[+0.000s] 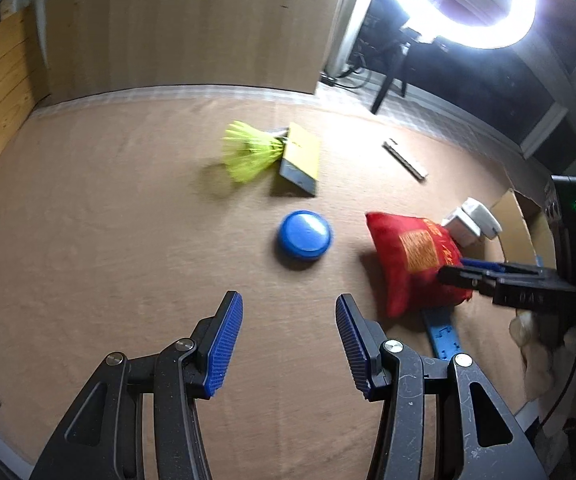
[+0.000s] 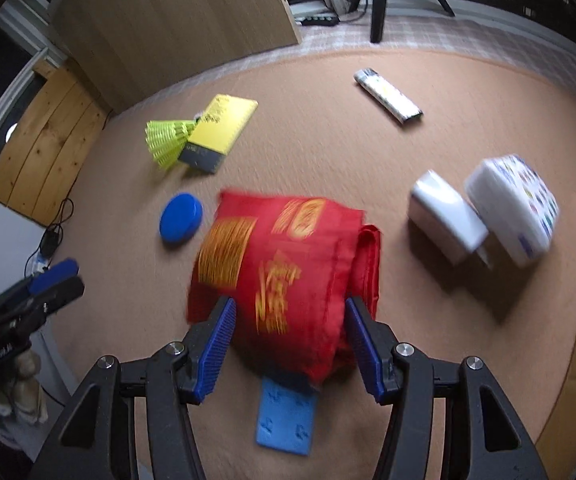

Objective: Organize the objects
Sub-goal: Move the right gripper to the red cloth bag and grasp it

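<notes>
One red pouch (image 2: 288, 276) with gold print sat between the right gripper (image 2: 288, 340) pads, its sides reaching both of them; blur hid whether they pressed it. Under its near end lay a blue plate (image 2: 285, 420). Left of it lay a blue disc (image 2: 180, 218), ahead of the left gripper (image 1: 289, 344), whose jaws stood apart and empty. Farther off lay a yellow shuttlecock (image 2: 165, 140) touching a yellow box (image 2: 219, 130).

- ring light (image 1: 484, 4) lit, top right behind the table
- dark stand legs (image 2: 380, 0) on the checked floor
- power strip (image 2: 320, 20) and loose cables by the wall
- big wood panel (image 1: 183, 28) upright at the table's far edge
- pine boards (image 2: 47, 148) leaning left
</notes>
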`<state>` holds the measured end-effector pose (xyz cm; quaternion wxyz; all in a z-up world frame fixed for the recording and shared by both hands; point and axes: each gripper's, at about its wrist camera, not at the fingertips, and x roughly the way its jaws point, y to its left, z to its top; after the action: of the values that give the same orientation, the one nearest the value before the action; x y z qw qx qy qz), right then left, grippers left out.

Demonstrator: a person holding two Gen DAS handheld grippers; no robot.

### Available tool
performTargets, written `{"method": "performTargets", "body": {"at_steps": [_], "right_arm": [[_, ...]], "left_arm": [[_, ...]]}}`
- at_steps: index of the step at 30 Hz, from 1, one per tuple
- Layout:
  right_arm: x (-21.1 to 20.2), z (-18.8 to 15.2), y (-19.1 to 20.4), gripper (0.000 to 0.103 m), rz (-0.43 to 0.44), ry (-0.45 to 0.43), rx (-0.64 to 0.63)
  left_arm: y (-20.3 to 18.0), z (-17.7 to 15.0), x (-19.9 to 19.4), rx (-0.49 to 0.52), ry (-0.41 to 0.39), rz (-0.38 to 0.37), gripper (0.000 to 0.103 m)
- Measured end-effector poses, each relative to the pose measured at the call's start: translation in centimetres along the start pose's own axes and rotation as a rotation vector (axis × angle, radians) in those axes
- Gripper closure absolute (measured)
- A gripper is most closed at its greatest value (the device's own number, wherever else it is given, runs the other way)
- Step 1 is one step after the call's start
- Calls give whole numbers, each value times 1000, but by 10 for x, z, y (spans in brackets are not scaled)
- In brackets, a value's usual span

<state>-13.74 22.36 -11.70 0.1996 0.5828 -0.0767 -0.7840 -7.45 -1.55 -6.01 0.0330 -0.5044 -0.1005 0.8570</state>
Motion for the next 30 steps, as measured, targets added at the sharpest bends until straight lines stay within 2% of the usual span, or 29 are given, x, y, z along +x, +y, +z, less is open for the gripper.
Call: {"method": "performTargets", "body": {"at_steps": [5,7,9,15,23,25,30], "right_arm": [[-11,-9,-8,50,-1,-2,5],[-19,-8,-12,48,-3,-25,20],[-25,-7,-21,47,6,-41,62],[-19,-3,-51,45,59,-21,223],[-3,4,-63,45,151,-12,336],[2,6,-64,45,178,-3,354],[4,9,-63,45,177,-12,357]], "left_arm": [[-19,4,15,33,25,-48,51],[-29,6,21,48,35,-72,47],[-39,10,30,60,41,-97,41],[-69,23,57,142,77,-160,35],[-99,32,95,222,141,-210,34],[-102,34,99,222,147,-232,34],[-100,42,106,195,160,-268,35]]}}
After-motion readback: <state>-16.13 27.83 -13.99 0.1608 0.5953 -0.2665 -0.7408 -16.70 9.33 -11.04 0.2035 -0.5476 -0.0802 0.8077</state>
